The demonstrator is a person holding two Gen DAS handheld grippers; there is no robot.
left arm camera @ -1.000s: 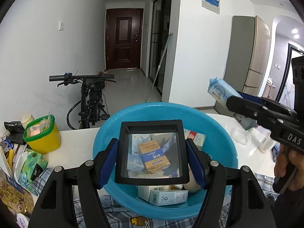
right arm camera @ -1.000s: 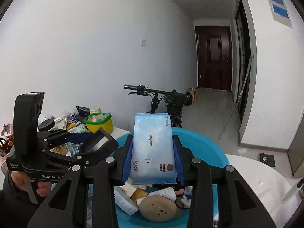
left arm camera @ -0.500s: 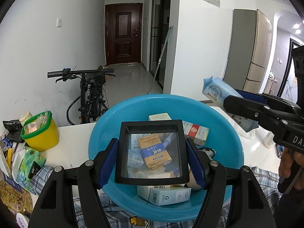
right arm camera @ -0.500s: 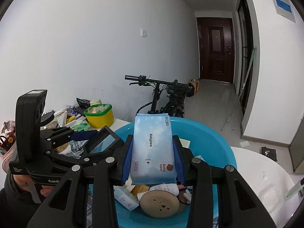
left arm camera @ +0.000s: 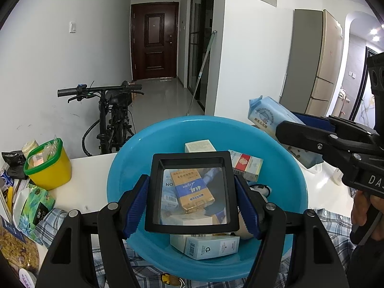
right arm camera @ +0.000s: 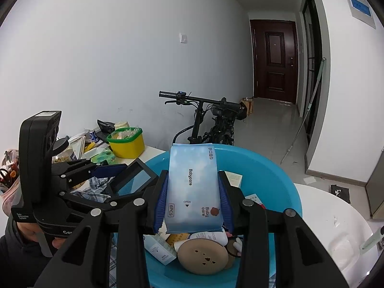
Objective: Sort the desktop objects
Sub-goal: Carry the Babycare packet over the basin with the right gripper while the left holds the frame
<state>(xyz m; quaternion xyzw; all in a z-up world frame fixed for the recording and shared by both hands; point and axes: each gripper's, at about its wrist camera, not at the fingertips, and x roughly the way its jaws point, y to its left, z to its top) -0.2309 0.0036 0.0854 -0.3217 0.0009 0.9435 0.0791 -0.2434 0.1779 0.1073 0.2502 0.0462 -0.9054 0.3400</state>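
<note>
My left gripper (left arm camera: 192, 192) is shut on a black-framed square magnifier (left arm camera: 192, 192) and holds it above the blue basin (left arm camera: 283, 158). Through its lens I see an orange and blue box lying in the basin. My right gripper (right arm camera: 193, 192) is shut on a light blue wet-wipes pack (right arm camera: 193, 187), held upright over the basin (right arm camera: 271, 172). The pack also shows at the right in the left wrist view (left arm camera: 268, 117). The basin holds several small boxes, a white tube (right arm camera: 208, 236) and a round tan puff (right arm camera: 202, 256).
A yellow tub with a green rim (left arm camera: 48, 165) stands on the white table at the left, with a green tissue pack (left arm camera: 36, 204) and other clutter near it. A checked cloth (left arm camera: 336, 230) lies under the basin. A bicycle (left arm camera: 112, 120) stands behind the table.
Both grippers have come lower and closer over the basin, each with its object still held. More of the basin's contents show now.
</note>
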